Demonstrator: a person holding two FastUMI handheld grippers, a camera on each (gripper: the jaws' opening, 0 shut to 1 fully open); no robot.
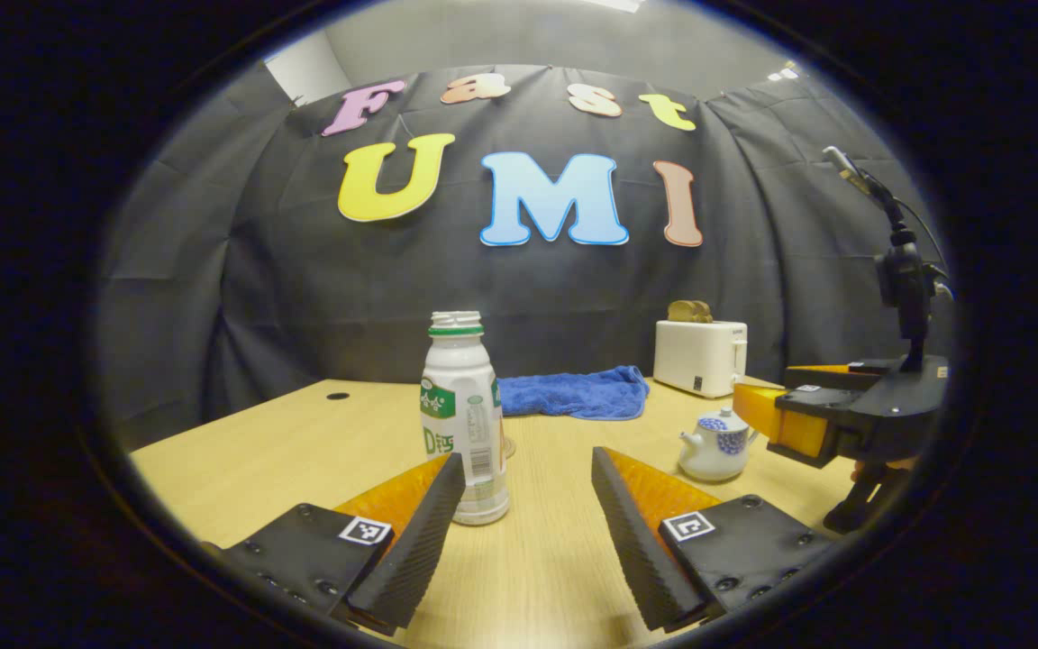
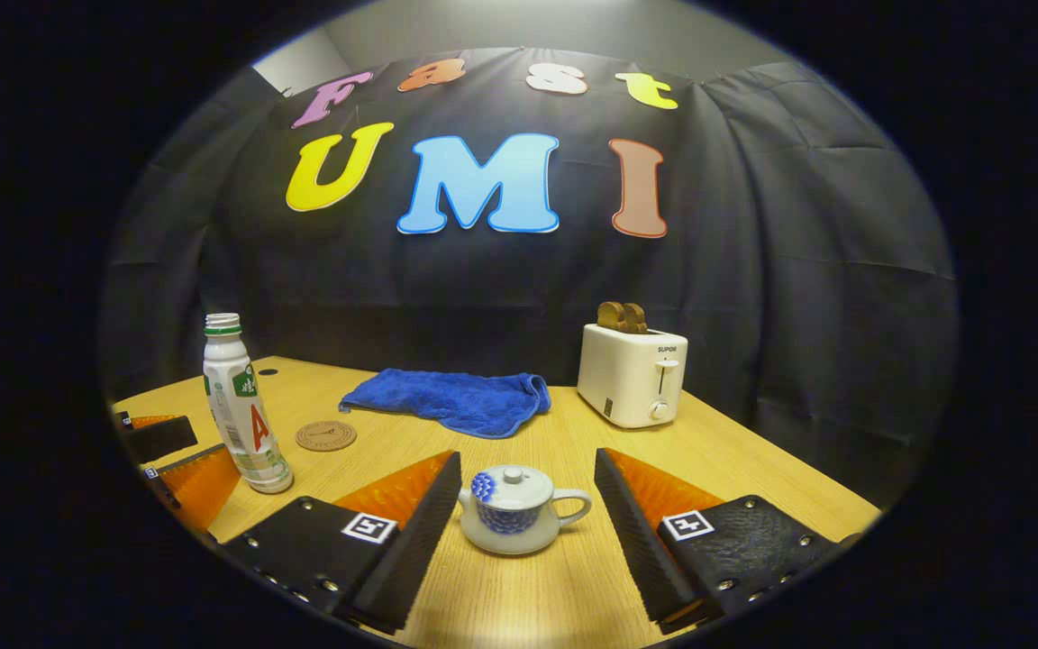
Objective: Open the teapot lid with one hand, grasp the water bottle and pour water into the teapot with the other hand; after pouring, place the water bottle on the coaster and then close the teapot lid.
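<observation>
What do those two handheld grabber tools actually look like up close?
Each gripper, left and right, has two wedge-shaped jaws with ribbed inner faces, bolted to flat black plates carrying small square black-and-white markers. The right gripper's body is black, with a cabled post on top.

Other things on the table

A wooden table (image 2: 753, 469) holds a blue towel (image 2: 447, 401) and a white toaster (image 2: 632, 374). In the right gripper view the towel lies crumpled ahead and a little to the left, far back by the black cloth wall (image 2: 798, 270). The toaster stands ahead and to the right, near the towel but not touching it, with two brown slices of bread (image 2: 622, 316) sticking out of its top. In the left gripper view the towel (image 1: 573, 394) is straight ahead and the toaster (image 1: 699, 357) is just to the right of it. A small dark hole (image 1: 337, 396) shows in the tabletop far ahead on the left.
</observation>
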